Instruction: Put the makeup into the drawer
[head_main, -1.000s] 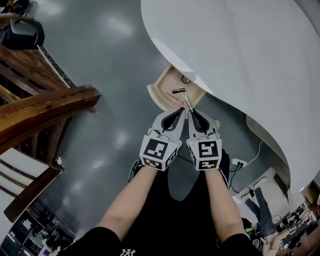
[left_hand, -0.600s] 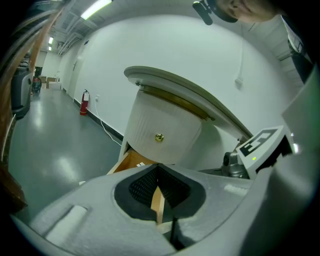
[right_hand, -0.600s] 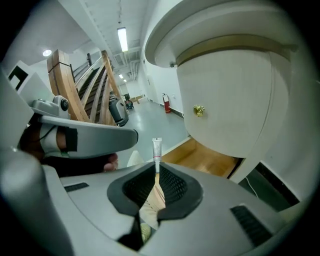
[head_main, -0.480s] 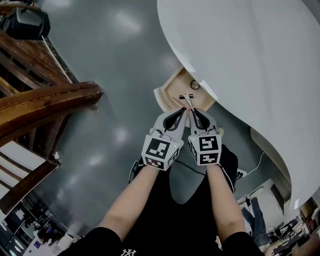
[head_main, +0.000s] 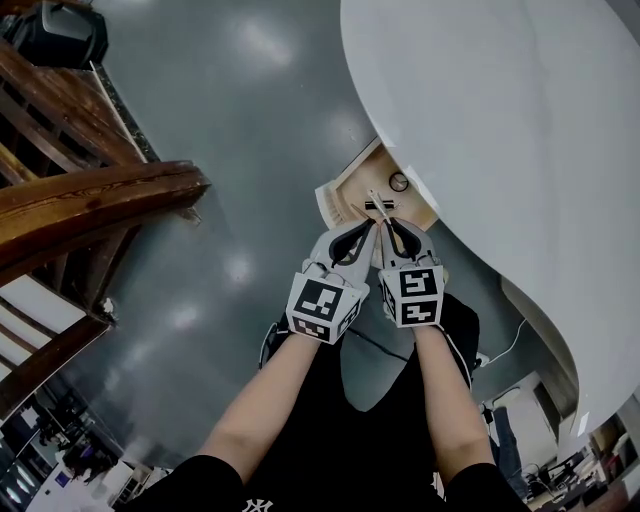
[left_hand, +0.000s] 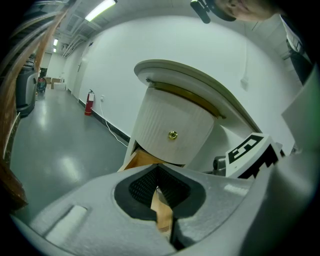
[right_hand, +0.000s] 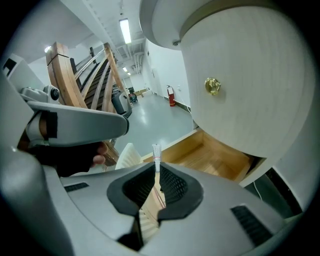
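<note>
While the white table (head_main: 500, 120) overhangs the open drawer (right_hand: 210, 157), the left gripper (left_hand: 159, 192) is pinched together on nothing. The right gripper (right_hand: 156, 175) clamps a slim makeup stick (right_hand: 156, 152) over the drawer. It looks light, stiff and probably slippery, so a mid-shaft pinch suits it.

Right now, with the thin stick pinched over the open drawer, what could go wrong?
1. The right gripper pinches the makeup stick with its end sticking out past the jaws; it might swivel or slip and miss the drawer.
2. The left gripper, shut and empty, sits right beside it and could knock the stick on release.
</note>
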